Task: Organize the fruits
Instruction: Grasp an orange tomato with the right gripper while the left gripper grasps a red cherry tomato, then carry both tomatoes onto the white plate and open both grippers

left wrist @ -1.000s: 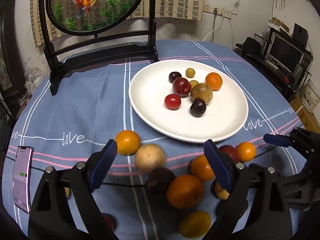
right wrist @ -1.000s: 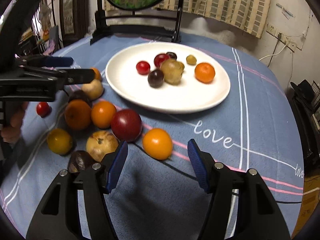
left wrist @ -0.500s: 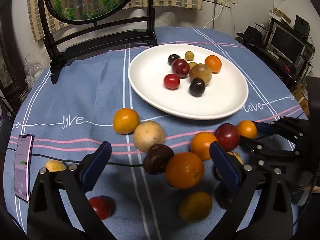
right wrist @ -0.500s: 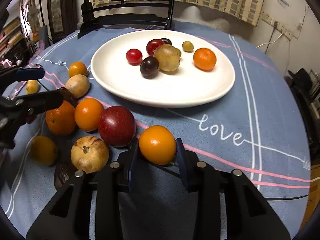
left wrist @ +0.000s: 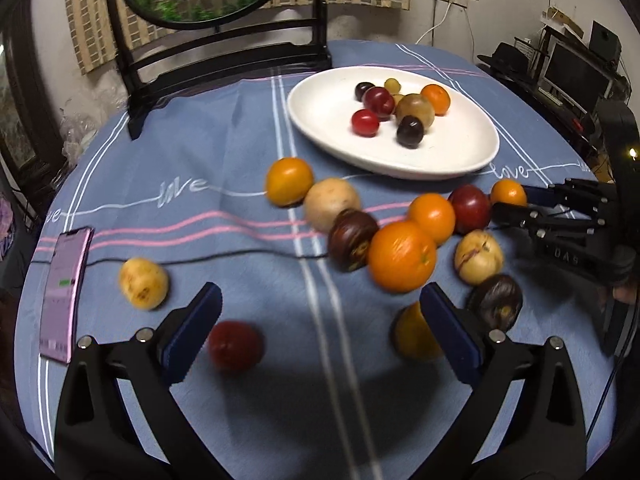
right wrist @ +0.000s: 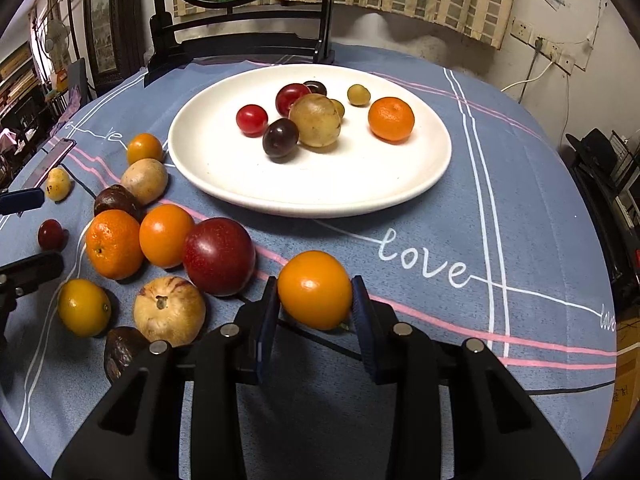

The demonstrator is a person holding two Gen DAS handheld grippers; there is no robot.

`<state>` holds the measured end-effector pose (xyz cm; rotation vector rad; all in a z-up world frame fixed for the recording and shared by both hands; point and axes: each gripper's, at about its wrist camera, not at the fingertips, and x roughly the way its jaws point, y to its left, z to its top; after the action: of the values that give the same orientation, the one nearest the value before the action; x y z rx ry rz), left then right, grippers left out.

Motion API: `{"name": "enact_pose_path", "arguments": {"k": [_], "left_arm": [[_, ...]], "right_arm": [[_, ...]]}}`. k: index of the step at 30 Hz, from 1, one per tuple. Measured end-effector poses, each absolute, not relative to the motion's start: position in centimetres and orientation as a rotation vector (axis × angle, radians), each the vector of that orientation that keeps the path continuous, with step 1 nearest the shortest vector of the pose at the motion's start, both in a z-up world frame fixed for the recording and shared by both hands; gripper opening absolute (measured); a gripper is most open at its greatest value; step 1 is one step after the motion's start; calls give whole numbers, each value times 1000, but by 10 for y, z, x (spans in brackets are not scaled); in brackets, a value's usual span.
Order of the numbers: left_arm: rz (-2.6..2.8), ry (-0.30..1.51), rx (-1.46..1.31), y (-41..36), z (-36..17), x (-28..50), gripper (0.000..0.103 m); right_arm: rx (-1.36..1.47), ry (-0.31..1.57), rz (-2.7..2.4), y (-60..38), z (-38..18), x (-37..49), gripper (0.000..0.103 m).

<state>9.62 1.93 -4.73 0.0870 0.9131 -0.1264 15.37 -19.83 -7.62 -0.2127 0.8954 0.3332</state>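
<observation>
Glossy white ceramic-looking plate (right wrist: 420, 184) on matt woven tablecloth (right wrist: 500, 208) — smooth, shiny orange fruit (right wrist: 314, 290).

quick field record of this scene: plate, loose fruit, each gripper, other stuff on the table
plate: white plate holds eight small fruits, among them a mandarin
loose fruit: cluster on the blue tablecloth, left of the plate
right gripper: right gripper shut on orange fruit
left gripper: left gripper open, empty
other: phone at the cloth's left edge

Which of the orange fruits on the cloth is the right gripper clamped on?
The smooth orange fruit nearest the word "love", apart from the cluster; the right gripper pinches it.
</observation>
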Motion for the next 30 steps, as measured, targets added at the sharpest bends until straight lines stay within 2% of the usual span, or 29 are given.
{"name": "enact_pose_path", "arguments": {"k": [12, 15, 18, 19, 21, 23, 25, 26, 30], "left_arm": [[-121, 989, 76, 64, -64, 74, 101], [-117, 1009, 65, 67, -71, 77, 97], [-133, 1012, 50, 66, -75, 80, 79], [-143, 1022, 48, 64, -78, 82, 69], [-137, 1019, 56, 61, -80, 85, 66], [-133, 998, 57, 59, -78, 87, 45], [-116, 971, 52, 61, -76, 88, 35], [-110, 962, 43, 63, -75, 89, 31], [-110, 956, 28, 65, -75, 90, 31]], "right_arm": [[-209, 893, 335, -201, -73, 153, 36], [-206, 887, 342, -200, -71, 151, 36], [-207, 882, 348, -199, -70, 150, 36], [-207, 881, 352, -199, -69, 150, 36], [-208, 881, 357, -198, -69, 149, 36], [-216, 881, 363, -196, -68, 148, 36], [-233, 876, 372, -193, -66, 145, 36], [-237, 873, 377, -191, -65, 144, 36], [-241, 868, 384, -189, -63, 142, 36]]}}
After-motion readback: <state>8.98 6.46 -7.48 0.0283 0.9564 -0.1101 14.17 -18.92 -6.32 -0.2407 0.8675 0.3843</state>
